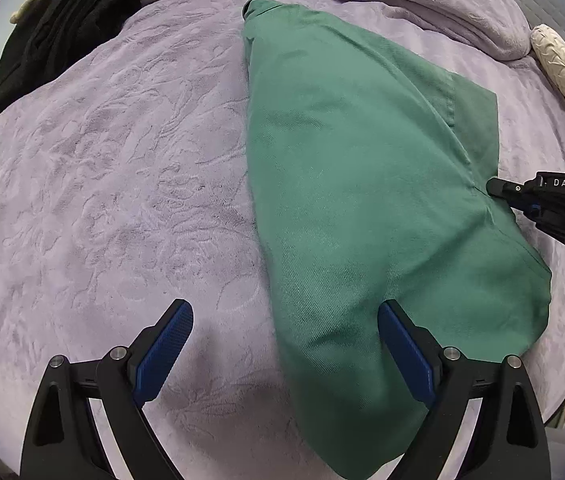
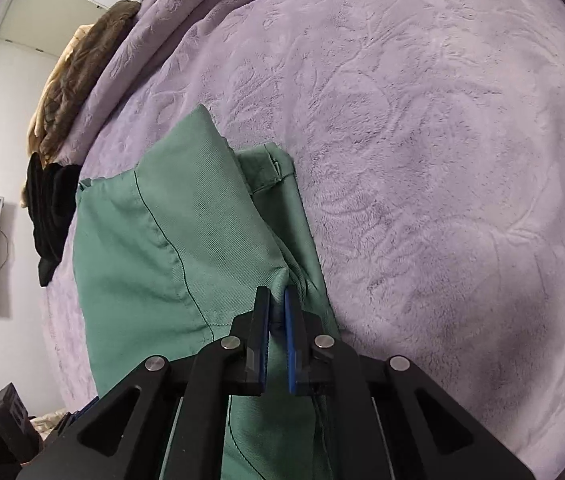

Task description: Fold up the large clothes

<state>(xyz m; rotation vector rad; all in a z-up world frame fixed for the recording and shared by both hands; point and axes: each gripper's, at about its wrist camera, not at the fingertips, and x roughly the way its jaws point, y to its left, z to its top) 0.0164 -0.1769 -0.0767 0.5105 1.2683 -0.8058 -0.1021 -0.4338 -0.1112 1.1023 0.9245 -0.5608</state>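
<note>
The left gripper (image 1: pixel 285 350) fills the bottom of its view, jaws spread wide and holding nothing, its right pad over the near end of the green garment (image 1: pixel 366 216); the right gripper (image 2: pixel 277 344) is pinched tight on a raised fold of that garment. The garment lies folded lengthwise on the lilac blanket (image 1: pixel 114 184), running from bottom centre to top centre; a black garment (image 1: pixel 54 44) sits bunched at upper left.

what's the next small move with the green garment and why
Probably carry the pinched edge across. The right gripper is shut on a fold of the green twill garment, lying on the lilac plush blanket. The left gripper is open, straddling the garment's near edge, free to pin it.
</note>
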